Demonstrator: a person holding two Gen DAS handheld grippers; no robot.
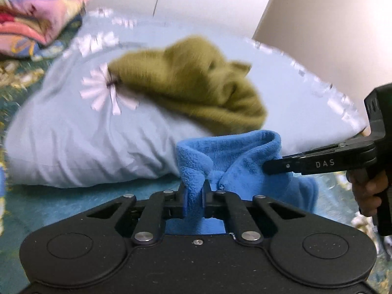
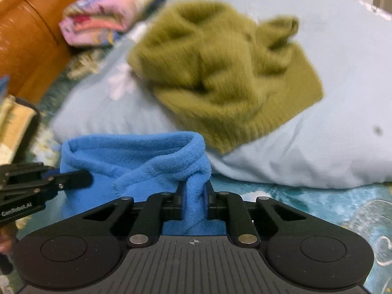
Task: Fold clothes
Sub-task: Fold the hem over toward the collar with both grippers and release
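Blue fleece garment [image 1: 235,156] at lower centre, pinched by both left gripper [image 1: 194,202] and right gripper [image 2: 194,201]; best kept taut and level, clear of olive knitted sweater [image 2: 220,73].

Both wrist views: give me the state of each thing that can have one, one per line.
Left hand-held gripper: shut on blue fleece.
Right hand-held gripper: shut on blue fleece.
Blue fleece: bunched, held up between both grippers, not folded yet.
Olive sweater: crumpled, unfolded, lying on the pillow.
Pillow: lying flat on the bed, under the sweater.
Floral blanket: folded, beside the pillow.
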